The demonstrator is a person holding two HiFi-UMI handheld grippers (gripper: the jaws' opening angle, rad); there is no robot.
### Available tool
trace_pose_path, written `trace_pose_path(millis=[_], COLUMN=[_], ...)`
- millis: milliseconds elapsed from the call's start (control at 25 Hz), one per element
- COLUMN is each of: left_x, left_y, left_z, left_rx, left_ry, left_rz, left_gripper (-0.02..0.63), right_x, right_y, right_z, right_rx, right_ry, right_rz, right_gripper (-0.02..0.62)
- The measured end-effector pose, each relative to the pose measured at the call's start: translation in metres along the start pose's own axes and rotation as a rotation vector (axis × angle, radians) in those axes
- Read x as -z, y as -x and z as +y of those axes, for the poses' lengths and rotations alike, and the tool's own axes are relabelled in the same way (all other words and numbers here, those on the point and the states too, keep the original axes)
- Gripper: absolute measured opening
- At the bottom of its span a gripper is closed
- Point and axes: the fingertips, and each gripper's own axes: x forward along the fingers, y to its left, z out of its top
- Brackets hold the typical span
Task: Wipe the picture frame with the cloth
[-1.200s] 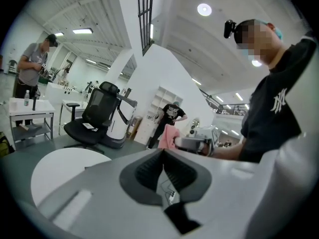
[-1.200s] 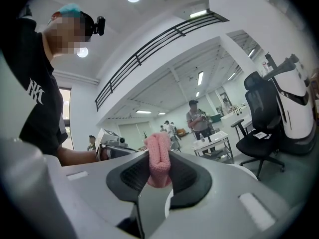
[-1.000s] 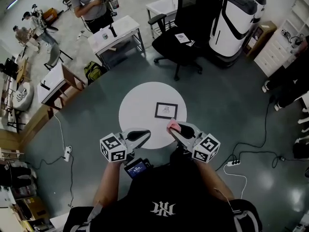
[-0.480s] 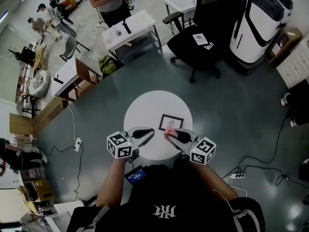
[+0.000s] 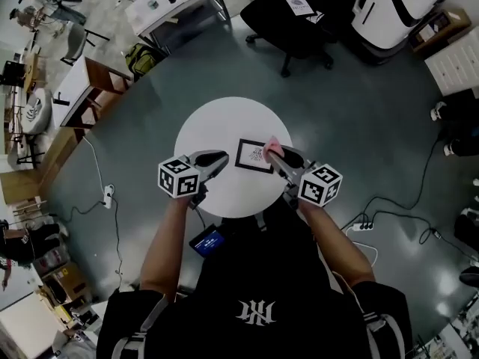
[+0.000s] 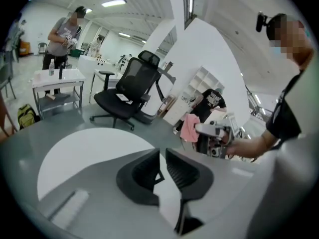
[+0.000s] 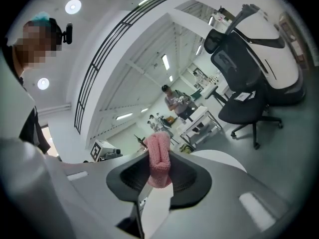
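A small black-edged picture frame lies flat on the round white table, right of its middle. My right gripper is shut on a folded pink cloth, which hangs at the frame's right edge; in the right gripper view the cloth stands up between the pads. My left gripper hovers just left of the frame. Its jaws have just been opening and stand a narrow gap apart with nothing between them. From the left gripper view I see the cloth in the right gripper.
A black office chair stands beyond the table, with a large white machine to its right. Desks and people fill the far left. A power strip and cables lie on the floor at the right.
Both grippers have moved forward and down over the table. The right one has carried the pink cloth to the frame's right edge, and the left one now sits close beside the frame.
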Motion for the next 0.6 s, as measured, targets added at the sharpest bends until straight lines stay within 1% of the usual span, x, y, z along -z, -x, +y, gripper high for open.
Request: trace_pose_path(millis=[80, 240, 400, 600], left_x=[0.015, 0.052, 0.085, 0.109], left_y=[-0.012, -0.044, -0.074, -0.096], left_z=[0.029, 0.07, 0.092, 0.113], left_rx=[0.0, -0.009, 0.007, -0.012], left_ry=[0.052, 0.121, 0.167, 0.198], left_rz=[0.034, 0.133, 0.223, 0.264], left_gripper=[0.043, 0.056, 0.078, 0.08], right_x=[0.009, 0.032, 0.055, 0.08], right_y=[-0.014, -0.028, -0.043, -0.065], right_z=[-0.014, -0.036, -0.057, -0.08], right_rx=[0.044, 0.131, 0.197, 0.277], right_ry=[-0.037, -0.075, -0.091, -0.103], right_rz=[0.005, 0.033, 0.058, 0.099], right_gripper=[0.092, 0.092, 0.092, 0.092])
